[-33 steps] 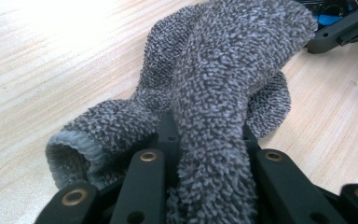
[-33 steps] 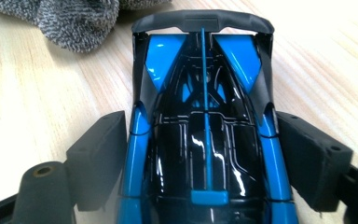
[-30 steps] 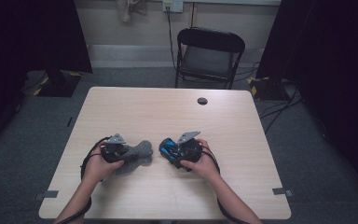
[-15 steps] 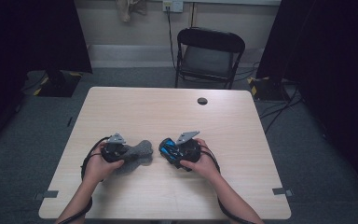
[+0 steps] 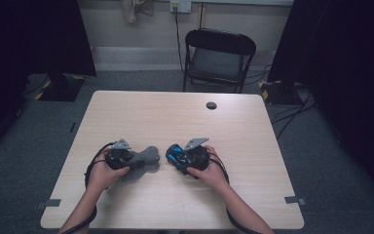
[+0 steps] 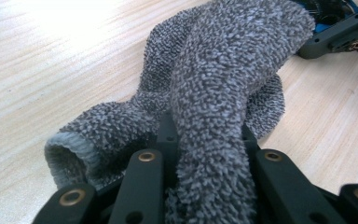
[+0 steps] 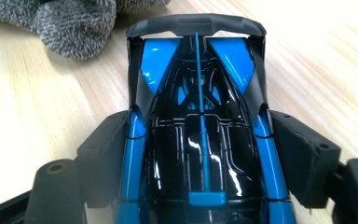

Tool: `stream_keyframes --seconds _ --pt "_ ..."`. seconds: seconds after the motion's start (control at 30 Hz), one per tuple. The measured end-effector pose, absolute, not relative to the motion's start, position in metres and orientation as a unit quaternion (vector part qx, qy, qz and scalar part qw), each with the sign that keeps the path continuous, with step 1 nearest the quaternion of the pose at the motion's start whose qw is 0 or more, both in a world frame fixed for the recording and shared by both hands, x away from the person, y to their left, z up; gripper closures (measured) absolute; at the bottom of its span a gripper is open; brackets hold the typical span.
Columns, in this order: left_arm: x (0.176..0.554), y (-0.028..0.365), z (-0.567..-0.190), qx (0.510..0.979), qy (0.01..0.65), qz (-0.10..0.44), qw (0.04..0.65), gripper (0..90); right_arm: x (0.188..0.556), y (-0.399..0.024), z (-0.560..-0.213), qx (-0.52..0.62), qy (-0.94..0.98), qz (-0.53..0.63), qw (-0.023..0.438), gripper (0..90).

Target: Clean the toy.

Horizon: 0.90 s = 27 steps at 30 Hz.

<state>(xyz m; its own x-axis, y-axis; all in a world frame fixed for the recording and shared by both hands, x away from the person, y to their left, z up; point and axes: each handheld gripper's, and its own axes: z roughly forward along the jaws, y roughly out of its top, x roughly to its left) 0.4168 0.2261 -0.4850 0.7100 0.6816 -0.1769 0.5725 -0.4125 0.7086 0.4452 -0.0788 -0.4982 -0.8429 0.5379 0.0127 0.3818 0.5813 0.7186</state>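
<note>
Item one: my left gripper (image 5: 126, 158), jaws clamped tight on a grey, fuzzy terry-cloth sock (image 6: 223, 79); the sock lies on the pale wood-grain table (image 5: 253, 131), left of centre near the front edge; item two: my right gripper (image 5: 182, 157), jaws just been closing, pads set against both flanks of a glossy blue-and-black toy racing car (image 7: 198, 135); the car sits just beside the sock's free end, winged tail toward it.
</note>
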Motion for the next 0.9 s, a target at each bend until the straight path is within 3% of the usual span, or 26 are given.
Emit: stream_keyframes --seconds 0.1,0.33,0.43,0.5,0.73,0.9 --pt "0.4165 0.2262 -0.4855 0.838 0.374 0.069 0.392 72.6 0.4480 -0.0764 -0.5007 0.262 0.882 0.376 0.112 13.6" --pt "0.4163 0.2259 -0.4858 0.838 0.373 0.071 0.392 72.5 0.4505 -0.0696 -0.5018 0.254 0.882 0.382 0.105 13.5" --pt "0.4157 0.2261 -0.4855 0.837 0.374 0.071 0.393 72.5 0.4504 -0.0694 -0.5012 0.262 0.881 0.380 0.106 16.0" --pt "0.4153 0.2261 -0.4856 0.836 0.375 0.069 0.395 72.6 0.4494 -0.0696 -0.4981 0.267 0.883 0.371 0.107 25.9" --pt "0.4135 0.2271 -0.4825 0.832 0.376 0.072 0.401 72.6 0.4451 -0.0704 -0.4961 0.280 0.881 0.365 0.109 26.1" --pt "0.4139 0.2273 -0.4811 0.831 0.376 0.074 0.403 72.6 0.4454 -0.0735 -0.4947 0.285 0.879 0.373 0.085 26.2"
